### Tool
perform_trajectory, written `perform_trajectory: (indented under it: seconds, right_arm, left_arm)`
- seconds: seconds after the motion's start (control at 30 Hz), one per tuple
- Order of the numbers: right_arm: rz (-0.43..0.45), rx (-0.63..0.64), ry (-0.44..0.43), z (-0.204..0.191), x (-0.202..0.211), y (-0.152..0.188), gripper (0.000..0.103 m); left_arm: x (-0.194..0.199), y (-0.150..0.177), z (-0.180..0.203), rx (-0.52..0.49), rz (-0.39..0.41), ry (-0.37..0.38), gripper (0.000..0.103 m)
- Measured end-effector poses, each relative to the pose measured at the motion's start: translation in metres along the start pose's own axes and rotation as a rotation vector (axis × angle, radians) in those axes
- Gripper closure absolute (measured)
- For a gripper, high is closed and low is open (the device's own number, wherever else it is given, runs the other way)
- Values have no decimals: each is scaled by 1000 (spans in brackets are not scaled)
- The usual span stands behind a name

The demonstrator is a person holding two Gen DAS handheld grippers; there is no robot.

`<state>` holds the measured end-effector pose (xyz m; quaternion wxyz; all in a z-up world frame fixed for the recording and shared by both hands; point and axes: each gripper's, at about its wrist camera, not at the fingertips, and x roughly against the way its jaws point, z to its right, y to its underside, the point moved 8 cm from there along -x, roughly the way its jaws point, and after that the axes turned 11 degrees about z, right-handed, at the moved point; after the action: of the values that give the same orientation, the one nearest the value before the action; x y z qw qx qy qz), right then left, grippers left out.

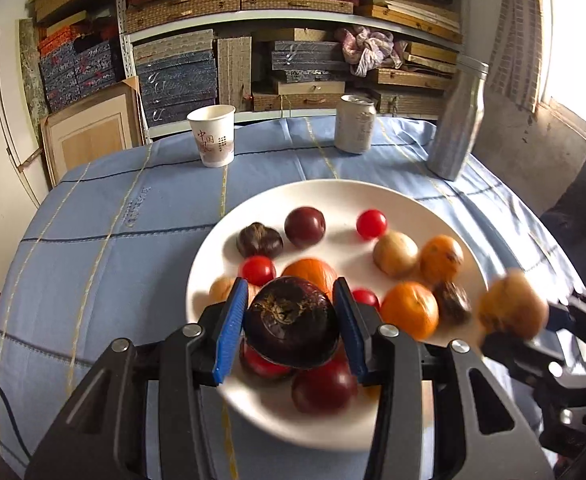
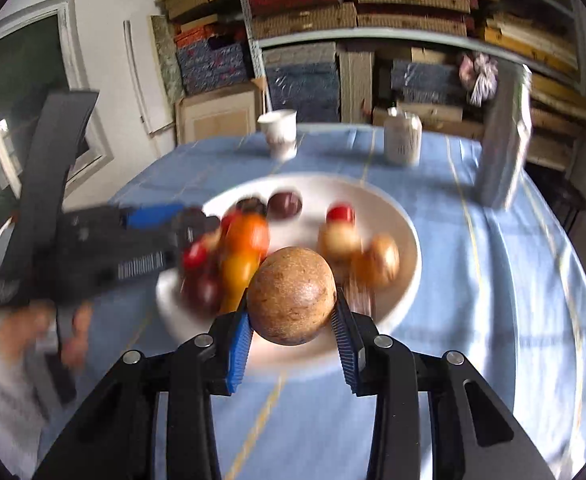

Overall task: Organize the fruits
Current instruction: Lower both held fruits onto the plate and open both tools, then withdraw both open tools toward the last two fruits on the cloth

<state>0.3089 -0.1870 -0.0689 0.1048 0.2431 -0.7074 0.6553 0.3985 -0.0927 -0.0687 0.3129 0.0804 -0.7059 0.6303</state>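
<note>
Over the plate: both tongs are hanging above its near half, each carrying one fruit.
Left tongs (image 1: 291, 320): blue pads are pressing on a dark purple fruit (image 1: 291, 327), stem scar facing the camera, lifted clear of the fruits below.
Right tongs (image 2: 291, 330): pads are clamping a round tan fruit (image 2: 291, 295) over the plate's near rim; in the left view it is showing blurred at the plate's right edge.
Plate (image 1: 333, 196): white, sitting on the blue cloth (image 1: 105, 264) of the counter, its near rim lying under the left tongs.
Fruits on plate: oranges (image 1: 410, 315), small red ones (image 1: 371, 224), dark plums (image 1: 305, 227) and pale brown ones (image 1: 395, 254) are crowding the near and right parts; the far left of the plate is lying bare.
Far edge of counter: a paper cup (image 1: 213, 135), a can (image 1: 355, 123) and a tall grey tin (image 1: 459, 120) are standing in a row, well apart from the plate.
Open room: bare cloth is stretching left of the plate to the counter's left edge, and between plate and cup.
Right of plate: in the right view, more bare cloth is running to the counter's right edge.
Behind: shelves (image 1: 293, 20) of boxes are standing past the far edge.
</note>
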Motion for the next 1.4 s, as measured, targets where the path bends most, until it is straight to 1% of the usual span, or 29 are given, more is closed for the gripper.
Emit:
perform_trajectory:
  seconds: [0.07, 0.1, 0.17, 0.27, 0.33, 0.37, 0.4, 0.43, 0.5, 0.6, 0.7, 0.77, 0.8, 0.9, 0.97, 1.07, 1.13, 1.23, 1.3, 1.33, 1.4]
  right_arm:
    - [0, -4, 13, 1, -22, -12, 65]
    - [-8, -6, 19, 3, -34, -16, 65]
    - [-33, -6, 25, 4, -54, -17, 65]
    - [-74, -21, 18, 5, -81, -14, 64]
    - [-97, -17, 22, 7, -92, -10, 62]
    - [-86, -8, 19, 7, -92, -10, 62]
    - [-80, 2, 22, 7, -91, -10, 60]
    - [-72, 4, 25, 9, -87, -12, 54]
    - [-57, -11, 22, 11, -79, -14, 51]
    - [-27, -19, 23, 12, -55, -19, 50]
    - [11, -46, 17, 15, -25, -20, 44]
    - [50, -61, 9, 15, 7, -18, 41]
    - [63, -63, 3, 14, 20, -16, 39]
    - [95, -57, -12, 8, 60, 0, 33]
    - [84, -35, -35, -1, 84, 21, 32]
    - [52, 6, -71, -16, 113, 57, 32]
    - [12, 36, -87, -25, 126, 85, 32]
    - [-59, 61, -88, -29, 134, 118, 32]
    - [-86, 57, -96, -31, 136, 127, 32]
    - [-84, 58, -97, -32, 138, 127, 32]
    - [-80, 70, -89, -34, 138, 125, 32]
  left_arm:
    - [-12, -4, 0, 1, -5, -2, 60]
    - [-19, -7, -2, -8, -4, -17, 60]
    - [-31, -9, -6, -12, -7, -37, 60]
    - [-48, -9, -12, 4, -23, -35, 58]
    - [-55, -7, -17, -13, -20, -62, 49]
    - [-55, -8, -20, -11, -10, -71, 38]
    - [-55, -7, -23, 0, -7, -71, 27]
    - [-53, -7, -26, 16, -3, -65, 24]
    - [-48, -7, -30, 54, -1, -52, 23]
    - [-32, -8, -30, 59, 12, -51, 23]
    - [-1, -10, -27, 39, 44, -68, 17]
    - [22, -6, -25, 33, 60, -73, 16]
    - [38, -2, -22, 30, 69, -71, 15]
    - [72, 14, -15, 32, 76, -47, 12]
    - [95, 34, -5, 11, 70, -14, 12]
    - [128, 72, 10, -35, 65, 11, 11]
    - [145, 97, 18, -67, 63, 13, 11]
    - [159, 123, 29, -106, 51, 33, 11]
    - [163, 136, 35, -135, 37, 33, 11]
    - [167, 138, 36, -146, 37, 32, 11]
    - [175, 137, 37, -147, 62, 37, 7]
